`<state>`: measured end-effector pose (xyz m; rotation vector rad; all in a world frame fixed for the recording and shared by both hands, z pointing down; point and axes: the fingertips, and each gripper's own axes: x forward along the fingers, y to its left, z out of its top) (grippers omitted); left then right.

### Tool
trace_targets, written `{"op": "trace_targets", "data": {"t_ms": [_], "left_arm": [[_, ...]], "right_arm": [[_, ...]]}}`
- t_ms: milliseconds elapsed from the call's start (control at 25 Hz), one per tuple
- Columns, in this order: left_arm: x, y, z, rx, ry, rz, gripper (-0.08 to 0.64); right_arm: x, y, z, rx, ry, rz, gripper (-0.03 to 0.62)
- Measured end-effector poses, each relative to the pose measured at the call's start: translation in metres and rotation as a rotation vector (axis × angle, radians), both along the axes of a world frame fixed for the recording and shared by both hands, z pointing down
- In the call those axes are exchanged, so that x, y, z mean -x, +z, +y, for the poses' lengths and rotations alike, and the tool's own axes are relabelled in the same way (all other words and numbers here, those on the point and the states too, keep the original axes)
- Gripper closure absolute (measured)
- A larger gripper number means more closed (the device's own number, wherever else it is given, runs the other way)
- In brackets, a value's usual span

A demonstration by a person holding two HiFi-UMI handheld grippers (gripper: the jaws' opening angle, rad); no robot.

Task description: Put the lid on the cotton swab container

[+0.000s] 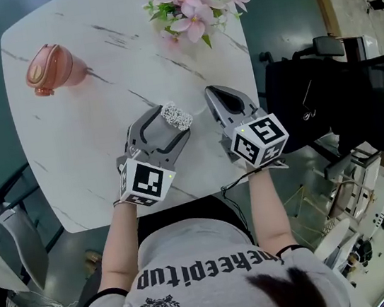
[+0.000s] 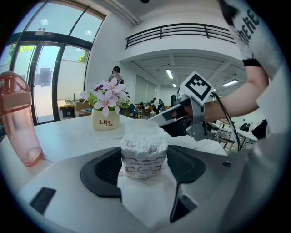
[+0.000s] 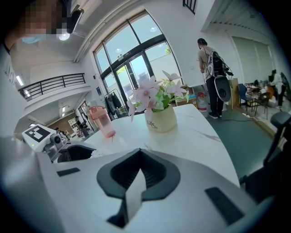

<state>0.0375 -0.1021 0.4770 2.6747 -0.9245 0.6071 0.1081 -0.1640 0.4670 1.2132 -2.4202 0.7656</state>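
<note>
Clamping the cotton swab container (image 1: 176, 116) (image 2: 143, 157) in the left gripper (image 1: 173, 125) (image 2: 145, 167), low over the marble table (image 1: 88, 129).

Stood upright between the left jaws, held partway apart and pressed to both its sides, white swab tips showing at the top. Hovered above the table's near part, just beside the right gripper (image 1: 213, 96) (image 3: 139, 159), jaws brought fully together with nothing seen between them. Shared the table with a pot of pink flowers (image 1: 188, 7) (image 3: 159, 119) at the far edge and a pink bottle (image 1: 51, 69) (image 2: 18, 118) (image 3: 101, 120) far left, both well apart.
</note>
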Motion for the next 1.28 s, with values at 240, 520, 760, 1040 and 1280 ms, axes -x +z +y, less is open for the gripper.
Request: {"op": "trace_targets", "data": {"t_ms": [240,520,760,1040,1280], "left_arm": [[0.0,0.002,-0.001,0.001,0.0,-0.001,0.236],[0.001,0.0,0.0,0.0,-0.002,-0.001,0.236],[0.0,0.001,-0.001,-0.002,-0.003,-0.001,0.236],[0.001,0.001,0.0,-0.006,-0.004,0.001,0.236],[0.0,0.001,-0.001,-0.008,-0.009,0.005,0.236]], "right_arm": [[0.002,-0.008,0.002,-0.009,-0.009,-0.038,0.581],[0.018,-0.024,0.014,-0.021,-0.072,-0.076,0.581],[0.032,-0.03,0.022,-0.021,-0.124,-0.104,0.581],[0.054,-0.035,0.035,-0.025,-0.203,-0.1,0.581],[0.066,-0.033,0.042,-0.029,-0.261,-0.069,0.581]]}}
